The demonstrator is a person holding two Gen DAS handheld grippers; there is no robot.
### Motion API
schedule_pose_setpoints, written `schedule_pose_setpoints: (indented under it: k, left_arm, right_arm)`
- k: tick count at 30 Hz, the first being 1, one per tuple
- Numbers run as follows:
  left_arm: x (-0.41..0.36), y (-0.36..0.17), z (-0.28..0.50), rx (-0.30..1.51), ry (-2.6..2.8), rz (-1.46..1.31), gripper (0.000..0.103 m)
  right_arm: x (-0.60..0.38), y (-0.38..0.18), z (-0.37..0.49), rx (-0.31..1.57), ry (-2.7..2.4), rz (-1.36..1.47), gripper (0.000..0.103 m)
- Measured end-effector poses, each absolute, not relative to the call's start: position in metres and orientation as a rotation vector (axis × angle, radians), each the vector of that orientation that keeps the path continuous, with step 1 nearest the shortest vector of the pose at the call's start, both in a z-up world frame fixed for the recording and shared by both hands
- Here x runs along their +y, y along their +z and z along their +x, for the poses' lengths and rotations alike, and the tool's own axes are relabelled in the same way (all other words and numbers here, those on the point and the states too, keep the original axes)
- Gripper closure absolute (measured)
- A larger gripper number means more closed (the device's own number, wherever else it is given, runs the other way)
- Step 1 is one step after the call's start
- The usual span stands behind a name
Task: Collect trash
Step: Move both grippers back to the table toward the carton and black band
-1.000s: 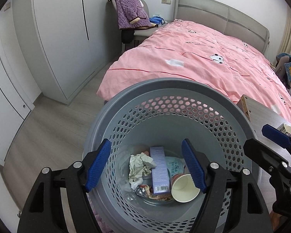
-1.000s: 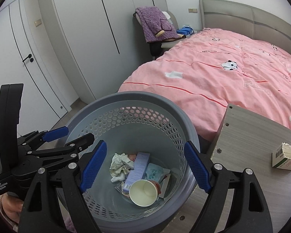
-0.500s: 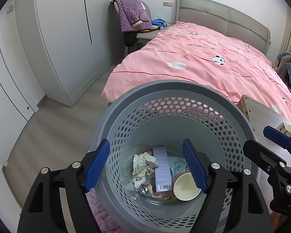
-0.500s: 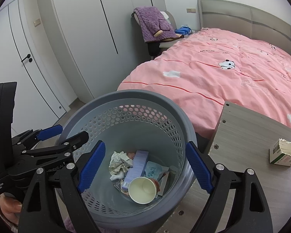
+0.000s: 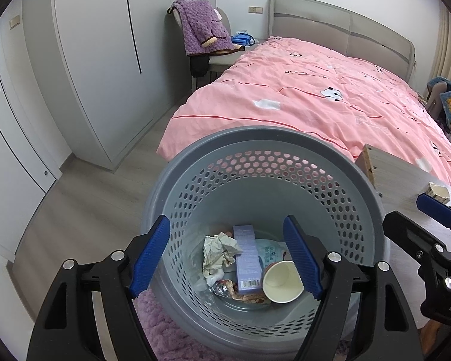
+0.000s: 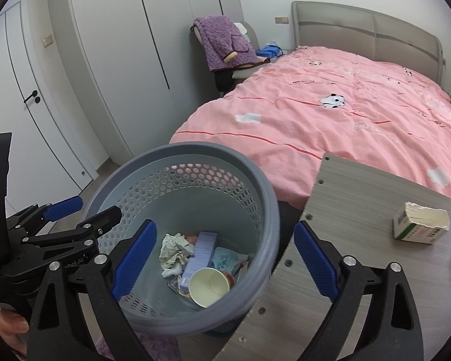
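Left wrist view: the left gripper (image 5: 225, 258) hangs over the mouth of a grey perforated trash basket (image 5: 339, 165), its blue-padded jaws spread wide with nothing between them. On the basket's bottom lie a crumpled paper wad (image 5: 218, 249), a pale purple carton (image 5: 248, 258) showing its barcode end, a blue-printed wrapper (image 5: 269, 252), a foil snack wrapper (image 5: 225, 288) and a paper cup (image 5: 281, 281) on its side, mouth toward the camera. The right gripper (image 6: 225, 258) shows at the right edge of this view; in the right wrist view its jaws are opening, wide apart, empty, one finger over the basket's inside and the other over the near left corner of a wood-grain table (image 6: 360, 210) that stands just beside the basket. One torn-open green-and-white small box (image 6: 419, 224) rests on the table toward its right edge, well apart from both grippers. A thumb (image 6: 12, 328) shows at the lower left of the right wrist view, behind the left gripper's handle. Beyond the basket is a bed with a pink cover (image 5: 315, 102); a chair draped with a purple fleece garment (image 5: 200, 27) stands by the wardrobe (image 5: 105, 60).
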State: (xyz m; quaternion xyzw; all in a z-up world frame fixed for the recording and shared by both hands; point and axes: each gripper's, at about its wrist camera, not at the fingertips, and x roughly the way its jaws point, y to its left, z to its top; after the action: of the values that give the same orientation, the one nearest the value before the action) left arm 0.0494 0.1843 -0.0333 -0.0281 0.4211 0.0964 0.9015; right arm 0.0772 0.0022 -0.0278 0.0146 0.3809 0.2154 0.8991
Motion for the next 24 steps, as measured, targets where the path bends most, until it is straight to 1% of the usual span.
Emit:
schedule_pose_setpoints:
  k: [8, 17, 24]
  left_arm:
    - [0.152, -0.023, 0.04, 0.854, 0.152, -0.026, 0.029]
    - [0.092, -0.015, 0.043, 0.863, 0.051, -0.004, 0.029]
    - [0.037, -0.018, 0.055, 0.882, -0.024, 0.027, 0.029]
  right_arm:
    - [-0.031, -0.021, 0.066, 0.804, 0.336, 0.061, 0.007]
    - [-0.108, -0.019, 0.054, 0.797, 0.149, 0.121, 0.006]
    - [-0.181, -0.031, 0.049, 0.808, 0.013, 0.159, 0.006]
